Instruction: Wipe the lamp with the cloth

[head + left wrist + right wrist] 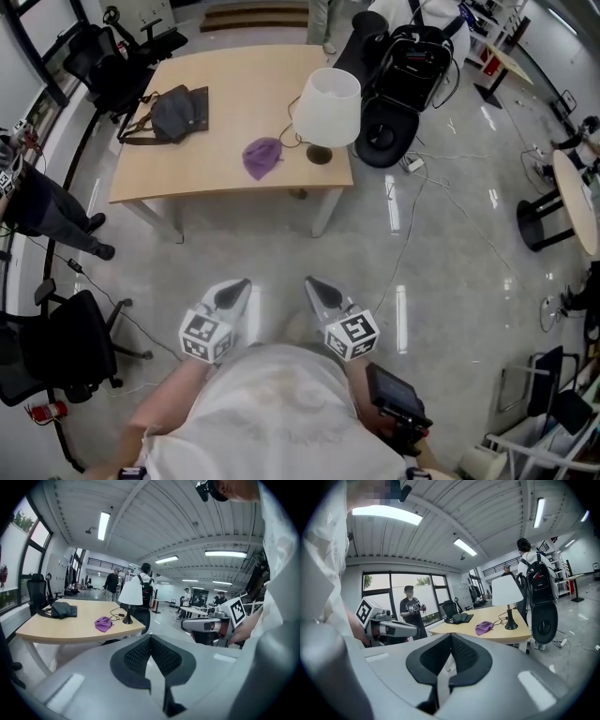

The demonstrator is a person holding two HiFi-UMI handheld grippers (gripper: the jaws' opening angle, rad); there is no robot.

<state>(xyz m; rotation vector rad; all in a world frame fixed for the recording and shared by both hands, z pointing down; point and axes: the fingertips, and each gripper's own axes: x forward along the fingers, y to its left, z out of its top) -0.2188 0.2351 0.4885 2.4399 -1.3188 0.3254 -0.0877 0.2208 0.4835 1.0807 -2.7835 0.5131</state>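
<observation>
A white-shaded lamp [328, 108] stands at the right end of a wooden table [234, 183]. A crumpled purple cloth [262, 157] lies just left of its base. Both grippers hover over the floor, well short of the table's near edge. My left gripper [234, 292] and right gripper [317, 289] are side by side, both shut and empty. In the left gripper view the lamp [131, 595] and cloth [103, 623] are far ahead, beyond the shut jaws [150, 637]. The right gripper view shows the lamp [507, 592] and cloth [484, 628] past its shut jaws [451, 635].
A dark bag [178, 112] lies at the table's left end. Black office chairs [112, 61] stand to the left, black cases and a round base [403, 84] beside the table's right end. Cables [431, 178] trail over the glossy floor. A person [411, 609] stands by the windows.
</observation>
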